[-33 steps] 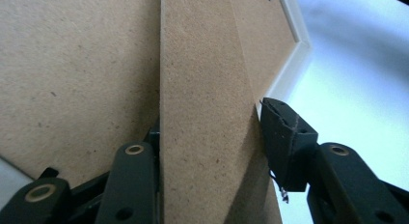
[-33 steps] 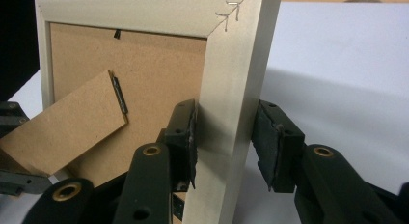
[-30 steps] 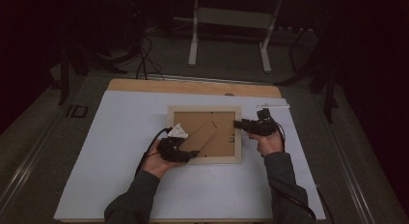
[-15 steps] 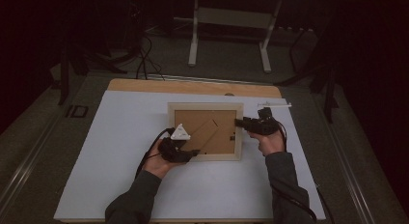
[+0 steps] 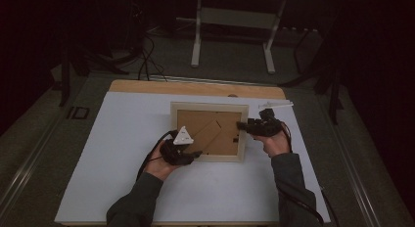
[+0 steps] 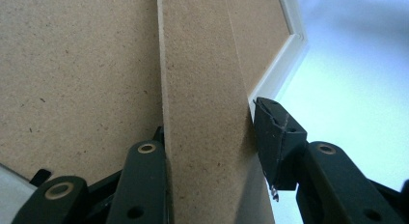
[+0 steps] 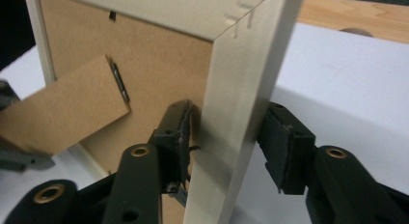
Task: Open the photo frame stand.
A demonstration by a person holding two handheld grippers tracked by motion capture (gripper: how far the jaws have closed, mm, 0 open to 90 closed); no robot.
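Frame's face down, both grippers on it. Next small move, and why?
Probably close the right gripper back onto the frame's side rail: its jaws have just been opening, and gaps show beside both pads. The left gripper straddles the cardboard stand, so the frame likely needs steadying before the stand is swung.

Picture frame [image 5: 209, 131] lies back-up on the table, so its front face is hidden. In the high view the left gripper [image 5: 188, 156] covers the frame's near-left corner; its jaw tips are too small to read there. Left gripper view: stand flap [image 6: 207, 118] runs off top and bottom edges, and its left edge hides the left jaw's pad. Right gripper view: frame rail [image 7: 236, 113] cut off at the bottom, blocks part of the left jaw. Right gripper [image 5: 244, 125] contact too small to tell from above.
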